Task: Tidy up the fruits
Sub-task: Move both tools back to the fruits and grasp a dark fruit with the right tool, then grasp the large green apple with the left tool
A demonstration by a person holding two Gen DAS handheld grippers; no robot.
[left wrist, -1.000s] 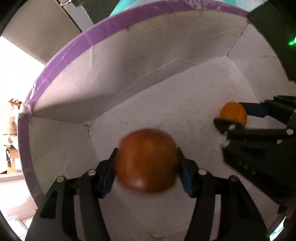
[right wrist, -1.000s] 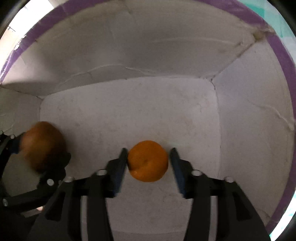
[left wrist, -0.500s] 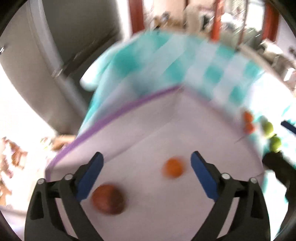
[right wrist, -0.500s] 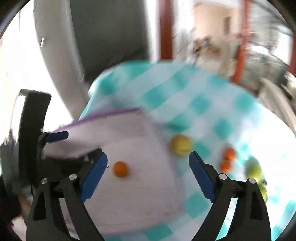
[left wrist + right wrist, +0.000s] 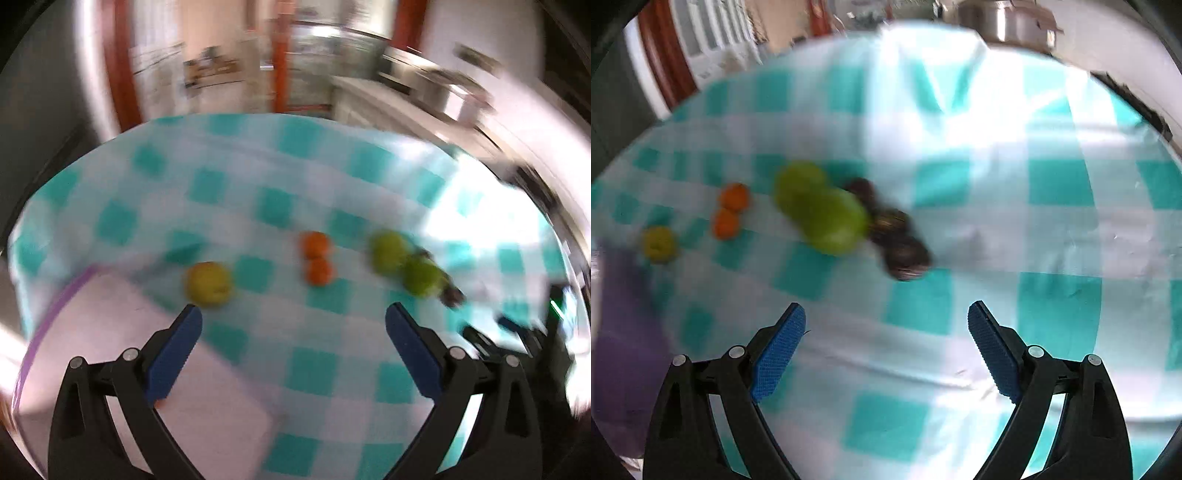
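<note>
Both views are motion-blurred. My left gripper [image 5: 293, 317] is open and empty above the checked cloth, near the white box with a purple rim [image 5: 122, 332] at lower left. Ahead lie a yellow fruit [image 5: 208, 283], two small oranges [image 5: 316, 258] and two green fruits [image 5: 402, 262]. My right gripper [image 5: 886, 317] is open and empty above the cloth. In its view, the green fruits [image 5: 823, 210] lie ahead to the left, dark fruits [image 5: 897, 236] beside them, the oranges [image 5: 729, 210] and the yellow fruit [image 5: 659, 243] farther left.
A teal and white checked tablecloth [image 5: 1052, 221] covers the table. The right gripper's black body [image 5: 535, 343] shows at the right edge of the left wrist view. A metal pot [image 5: 1008, 22] stands beyond the table's far edge.
Both grippers opened, leaving the brown fruit and the orange in the box. Both have lifted out and swung right, toward the fruits on the cloth.
</note>
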